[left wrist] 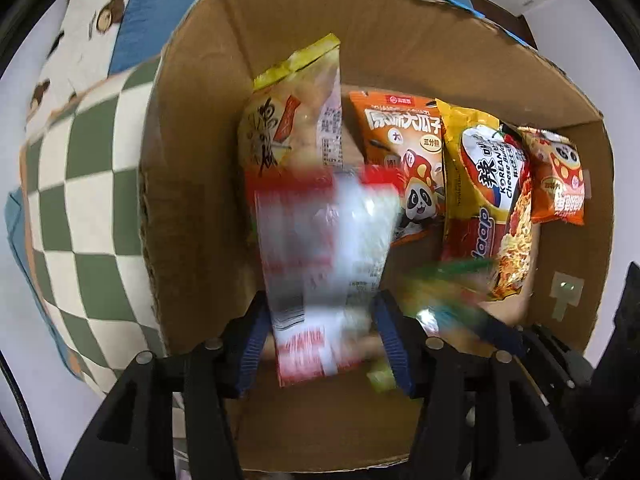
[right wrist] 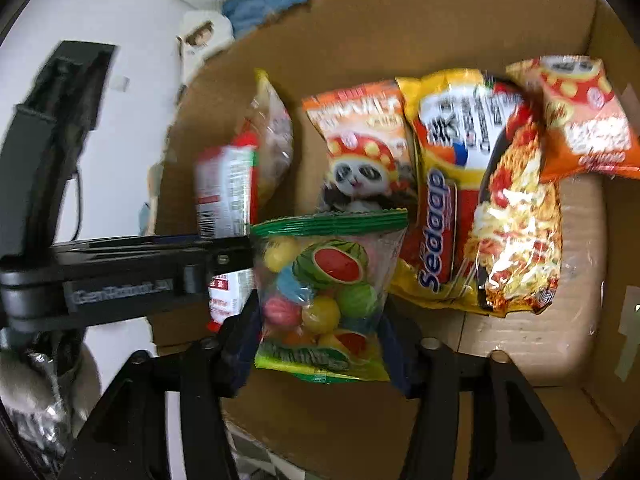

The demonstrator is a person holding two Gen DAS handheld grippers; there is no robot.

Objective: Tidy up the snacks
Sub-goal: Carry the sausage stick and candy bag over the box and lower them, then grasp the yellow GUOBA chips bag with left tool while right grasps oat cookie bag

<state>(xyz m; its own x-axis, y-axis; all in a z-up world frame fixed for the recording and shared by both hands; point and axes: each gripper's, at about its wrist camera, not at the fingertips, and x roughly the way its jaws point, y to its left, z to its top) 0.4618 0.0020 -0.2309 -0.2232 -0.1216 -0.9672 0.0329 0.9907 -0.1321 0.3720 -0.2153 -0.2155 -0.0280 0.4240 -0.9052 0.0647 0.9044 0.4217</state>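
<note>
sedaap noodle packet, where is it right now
The Sedaap noodle packet lies in the cardboard box, right of centre in the right wrist view, between the panda snack bag and the orange snack bag.

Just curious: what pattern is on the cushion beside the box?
Green and cream checks on the cushion, clearest in the left wrist view.

Black plastic two-finger left gripper (left wrist: pixel 324 340) and right gripper (right wrist: pixel 320 344): blue ribbed pads (left wrist: pixel 390 336), silver pivot screws (left wrist: pixel 434 343); "GenRobot.AI" lettering on left unit.
</note>
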